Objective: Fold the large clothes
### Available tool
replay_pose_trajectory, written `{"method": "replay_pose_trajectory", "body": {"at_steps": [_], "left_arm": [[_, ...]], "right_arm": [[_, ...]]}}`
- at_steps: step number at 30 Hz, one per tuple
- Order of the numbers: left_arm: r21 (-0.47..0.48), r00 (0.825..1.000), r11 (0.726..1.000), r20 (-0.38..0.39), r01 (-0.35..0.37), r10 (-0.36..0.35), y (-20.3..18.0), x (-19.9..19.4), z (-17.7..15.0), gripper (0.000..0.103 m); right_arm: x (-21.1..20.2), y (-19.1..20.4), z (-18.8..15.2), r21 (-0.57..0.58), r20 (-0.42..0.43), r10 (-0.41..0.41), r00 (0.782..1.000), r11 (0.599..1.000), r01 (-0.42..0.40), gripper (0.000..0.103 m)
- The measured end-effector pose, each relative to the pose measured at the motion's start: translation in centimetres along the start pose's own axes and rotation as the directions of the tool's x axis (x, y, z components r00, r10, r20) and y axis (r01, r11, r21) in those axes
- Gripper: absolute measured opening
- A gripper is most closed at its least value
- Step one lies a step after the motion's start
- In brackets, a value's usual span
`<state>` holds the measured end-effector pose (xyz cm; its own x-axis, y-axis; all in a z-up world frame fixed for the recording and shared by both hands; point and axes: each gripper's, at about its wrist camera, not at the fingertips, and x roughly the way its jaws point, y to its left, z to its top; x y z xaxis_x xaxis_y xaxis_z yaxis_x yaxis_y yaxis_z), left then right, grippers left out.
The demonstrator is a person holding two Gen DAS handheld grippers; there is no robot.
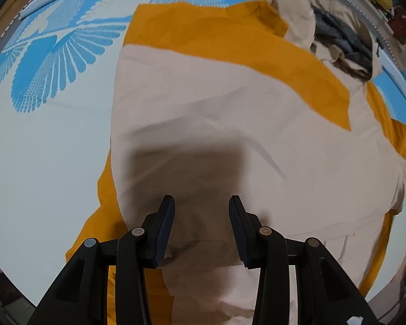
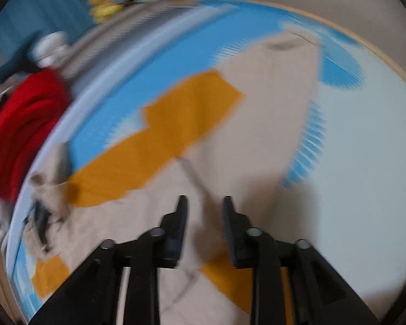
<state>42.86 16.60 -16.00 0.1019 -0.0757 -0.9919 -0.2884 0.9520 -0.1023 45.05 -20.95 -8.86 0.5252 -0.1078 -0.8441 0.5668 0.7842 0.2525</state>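
Currently a large beige and mustard garment [image 1: 230, 103] lies spread flat on a blue and white patterned bed [image 1: 40, 135], ready for folding. The left gripper [image 1: 201, 203] hovers over its near hem, jaws apart and empty. The right gripper [image 2: 201, 203], blurred, is likewise parted, holding nothing. A clothes pile [image 1: 338, 40] waits beyond.

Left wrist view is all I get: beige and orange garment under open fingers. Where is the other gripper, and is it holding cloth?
Observer: The right gripper hovers over the same beige and orange garment, fingers apart, nothing between them.
Operator: What lies past the garment on that side?
Observer: A bare pale stretch of the bed cover runs to its right, up to the bed's edge.
Operator: Is that view sharp?
Observer: No, it is motion-blurred; fine creases cannot be read.
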Motion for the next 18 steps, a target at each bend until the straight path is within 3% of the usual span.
{"method": "replay_pose_trajectory", "body": {"at_steps": [1, 3, 6, 8, 11, 15, 18], "left_arm": [[0.001, 1.0, 1.0, -0.007, -0.012, 0.012, -0.1, 0.4, -0.1, 0.038], [0.005, 0.999, 0.999, -0.01, -0.045, 0.045, -0.6, 0.8, -0.3, 0.038], [0.015, 0.998, 0.998, 0.037, -0.056, 0.055, -2.3, -0.2, -0.5, 0.038], [0.033, 0.997, 0.999, 0.069, -0.019, 0.017, -4.0, -1.5, -0.8, 0.038], [0.108, 0.986, 0.994, 0.168, 0.0, -0.018, -7.4, -4.5, -1.5, 0.039], [0.146, 0.956, 0.989, 0.291, -0.017, -0.027, -9.2, -7.4, -2.1, 0.043], [0.134, 0.935, 0.991, 0.349, 0.012, -0.059, -8.7, -8.9, -2.1, 0.043]], "right_arm": [[0.6, 0.9, -0.1, -0.042, -0.035, 0.057, 0.998, 0.997, -0.058, 0.047], [2.8, 2.1, -0.8, -0.076, -0.167, 0.13, 0.977, 0.987, -0.144, 0.049], [6.7, 1.7, -2.8, -0.075, -0.356, 0.071, 0.932, 0.992, -0.104, 0.049], [7.7, 1.1, -3.4, -0.066, -0.389, 0.054, 0.92, 0.994, -0.086, 0.048], [6.3, 2.1, -2.8, -0.124, -0.34, 0.035, 0.94, 0.989, -0.081, 0.048], [2.1, 4.4, -1.0, -0.259, -0.139, 0.048, 0.989, 0.962, -0.083, 0.048], [-1.8, 5.9, 0.9, -0.358, 0.01, 0.119, 0.993, 0.927, -0.108, 0.048]]}}
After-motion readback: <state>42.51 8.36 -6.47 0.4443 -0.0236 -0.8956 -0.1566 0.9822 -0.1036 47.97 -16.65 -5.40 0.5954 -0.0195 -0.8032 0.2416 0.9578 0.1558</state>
